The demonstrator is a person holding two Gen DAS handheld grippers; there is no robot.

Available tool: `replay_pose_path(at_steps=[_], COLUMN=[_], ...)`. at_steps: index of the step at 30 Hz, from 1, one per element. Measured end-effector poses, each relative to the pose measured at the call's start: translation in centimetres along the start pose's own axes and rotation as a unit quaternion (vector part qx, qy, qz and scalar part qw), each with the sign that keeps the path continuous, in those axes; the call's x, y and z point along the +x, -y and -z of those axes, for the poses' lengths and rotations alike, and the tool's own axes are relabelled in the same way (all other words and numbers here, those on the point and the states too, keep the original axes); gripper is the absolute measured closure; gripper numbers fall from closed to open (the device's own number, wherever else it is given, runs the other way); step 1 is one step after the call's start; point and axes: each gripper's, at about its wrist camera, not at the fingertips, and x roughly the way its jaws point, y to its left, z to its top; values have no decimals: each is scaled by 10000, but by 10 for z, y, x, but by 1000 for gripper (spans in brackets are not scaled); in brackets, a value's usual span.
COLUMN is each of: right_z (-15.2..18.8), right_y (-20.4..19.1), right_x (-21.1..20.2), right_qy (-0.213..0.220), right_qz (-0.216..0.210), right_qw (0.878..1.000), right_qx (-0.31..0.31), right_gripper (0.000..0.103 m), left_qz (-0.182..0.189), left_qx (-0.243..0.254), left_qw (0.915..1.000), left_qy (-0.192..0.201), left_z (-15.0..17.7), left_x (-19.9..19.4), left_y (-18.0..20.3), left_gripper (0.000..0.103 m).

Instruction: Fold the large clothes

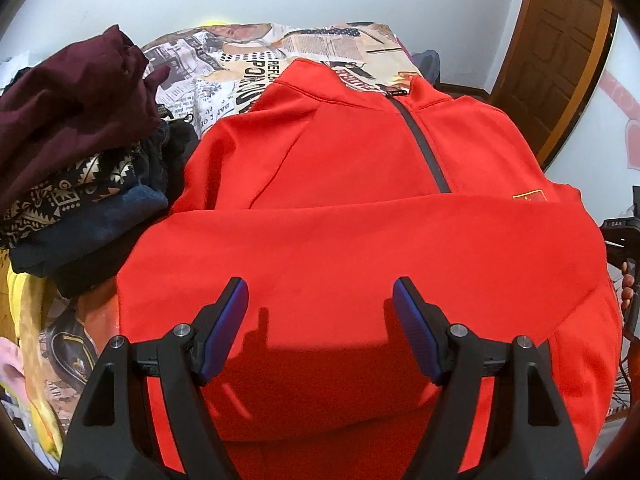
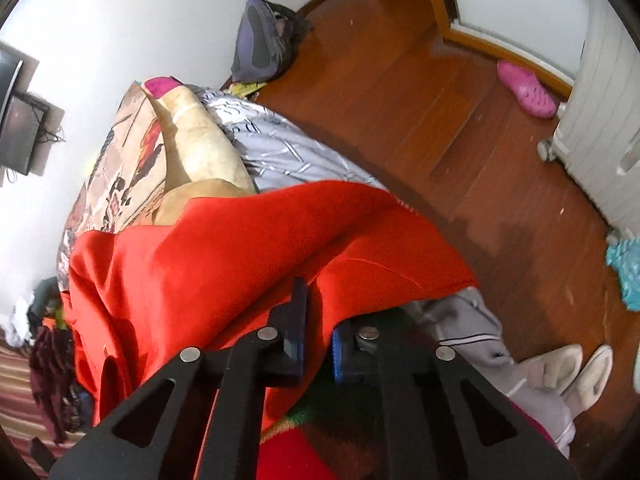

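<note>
So the bright red zip-neck fleece jacket (image 1: 344, 200) is lying front-up on the bed, collar away from me, with one sleeve folded flat across its chest below the dark zipper (image 1: 424, 144). The bed under it has a newspaper-print bedspread (image 1: 240, 68), visible past the jacket's collar.

My left gripper (image 1: 320, 304) is hovering over the jacket's lower half with its blue-padded fingers (image 1: 230, 328) spread wide and nothing between them. My right gripper (image 2: 316, 320) is over at the jacket's edge by the side of the bed, and its fingers are pinched together on a fold of the red fabric, which runs right between the pads.

Left of the jacket there's a heap of other clothes: a maroon garment (image 1: 68, 100) on top, a black piece with a gold geometric pattern (image 1: 76, 188) under it. No baskets or bins in either view, everything's just loose on the bed.

From the right wrist view, beyond the jacket's edge, there's a reddish wooden floor (image 2: 460, 140), a pink clog (image 2: 526, 88) by the far wall, and a grey-trousered leg (image 2: 480, 332) with pale slippers (image 2: 576, 372) next to the bed.
</note>
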Motion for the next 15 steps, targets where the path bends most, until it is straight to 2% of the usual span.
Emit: replay_pose_path(at_steps=[5,8,12,15], right_z=[11,15,20,30], right_y=[-14,-31,-67,-106], right_x=[-46,-80,-121,-146], right_qy=[480,776,1187,1440], right_qz=[92,-54,-247,-445], right_qw=[9975,9941,9848,9728], right_qx=[-505,-757,-1244,-1757], right_gripper=[99,99,99,99], left_qz=[-38,-19,40,36], left_qx=[132,201,235,256], left_qw=[9999,9996,9991,9985], left_qy=[106,190,361,483], left_z=[2,3,5,5], left_x=[-11,-20,-36,-47], left_y=[4,6,5,4], left_gripper=[29,29,29,29])
